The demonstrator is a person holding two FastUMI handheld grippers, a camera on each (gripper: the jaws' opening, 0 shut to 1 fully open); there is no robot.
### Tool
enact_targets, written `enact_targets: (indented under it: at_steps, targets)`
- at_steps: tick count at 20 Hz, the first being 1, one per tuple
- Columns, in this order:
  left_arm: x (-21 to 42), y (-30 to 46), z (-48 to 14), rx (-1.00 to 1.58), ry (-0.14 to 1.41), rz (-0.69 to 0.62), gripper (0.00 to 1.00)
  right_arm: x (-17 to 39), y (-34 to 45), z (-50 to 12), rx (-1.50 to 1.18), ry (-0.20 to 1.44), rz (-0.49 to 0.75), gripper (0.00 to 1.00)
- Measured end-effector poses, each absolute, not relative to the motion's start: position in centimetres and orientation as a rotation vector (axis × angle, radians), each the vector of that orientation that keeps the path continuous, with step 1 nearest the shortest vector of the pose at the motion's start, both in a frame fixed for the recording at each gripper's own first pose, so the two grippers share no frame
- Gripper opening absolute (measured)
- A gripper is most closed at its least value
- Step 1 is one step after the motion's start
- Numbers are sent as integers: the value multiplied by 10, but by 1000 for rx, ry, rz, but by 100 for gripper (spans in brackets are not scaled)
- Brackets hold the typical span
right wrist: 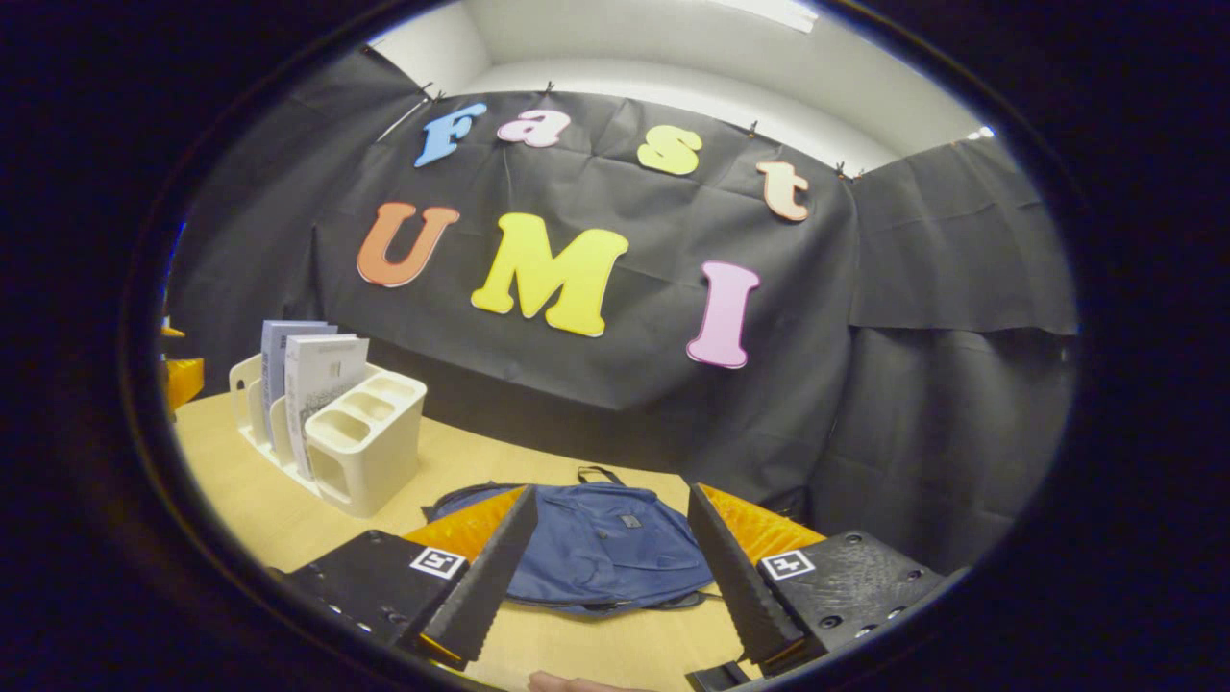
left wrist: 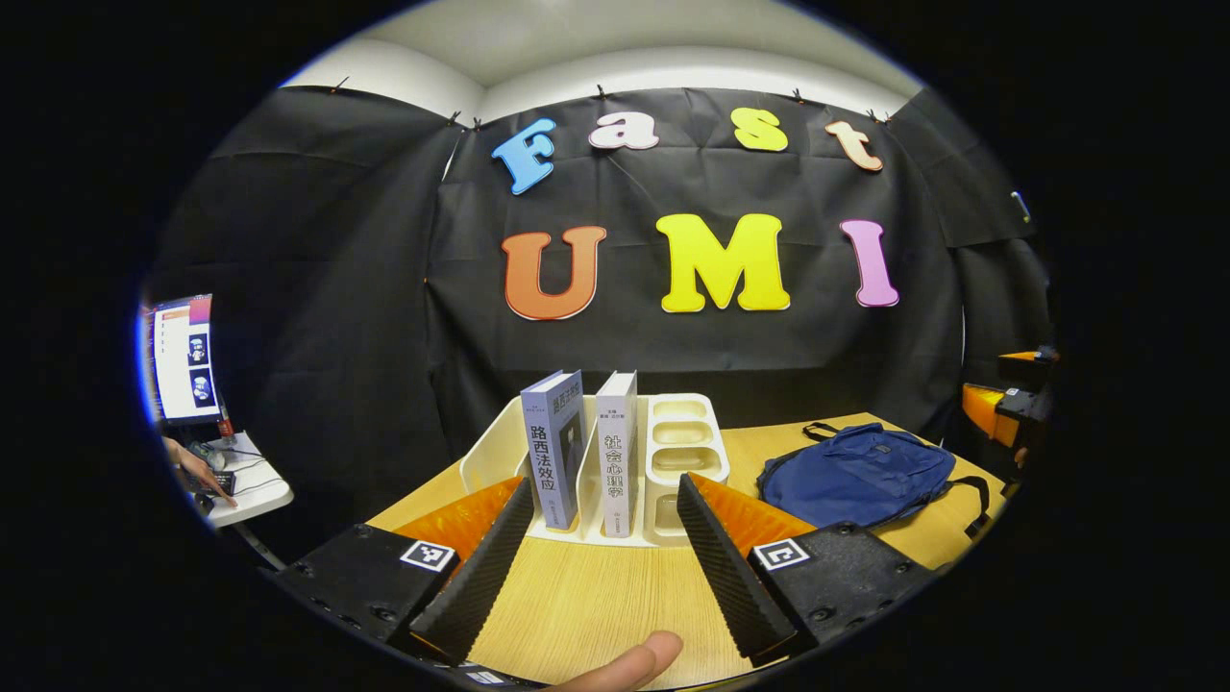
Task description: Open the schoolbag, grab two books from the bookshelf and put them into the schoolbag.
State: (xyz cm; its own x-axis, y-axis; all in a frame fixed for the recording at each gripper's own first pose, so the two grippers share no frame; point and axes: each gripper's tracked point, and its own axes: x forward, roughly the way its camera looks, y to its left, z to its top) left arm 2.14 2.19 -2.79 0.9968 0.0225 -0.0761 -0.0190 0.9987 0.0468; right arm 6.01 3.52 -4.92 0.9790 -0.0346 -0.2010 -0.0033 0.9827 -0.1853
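Observation:
Two upright books (left wrist: pixel 581 450) stand side by side in a cream bookshelf (left wrist: pixel 687 437) at the middle of the wooden table. My left gripper (left wrist: pixel 603 553) is open, its fingers spread just in front of the books without touching them. To the right lies the blue schoolbag (left wrist: pixel 855 473), flat and closed. In the right gripper view the schoolbag (right wrist: pixel 605 543) lies straight ahead between the spread fingers of my open right gripper (right wrist: pixel 610 567), which holds nothing. The bookshelf (right wrist: pixel 360 447) with the books (right wrist: pixel 312 370) stands to the left there.
The wooden table (left wrist: pixel 596 605) ends at the black cloth wall behind. The other gripper (left wrist: pixel 1004 404) shows at the far right edge of the left gripper view. A small white side table (left wrist: pixel 250 485) with a monitor (left wrist: pixel 183 356) and a person's hand stands at the left.

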Motion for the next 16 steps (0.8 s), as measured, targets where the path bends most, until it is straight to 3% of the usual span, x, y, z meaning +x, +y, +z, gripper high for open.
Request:
enact_targets:
  at_steps: [3,4,10,15,16]
  targets:
    - [26,29,-36,55,101,39,100,86,69,-78,-230,289,38,95]
    - [27,33,-36,58,104,48,96,94,80,-91,-254,329,59,95]
    - [29,51,-39,74,113,100,97,127,133,-175,-429,570,130,96]
    - [28,56,-36,75,105,109,96,124,167,-202,-607,600,174,95]
    - [28,59,-35,74,104,118,96,122,172,-208,-634,602,177,99]
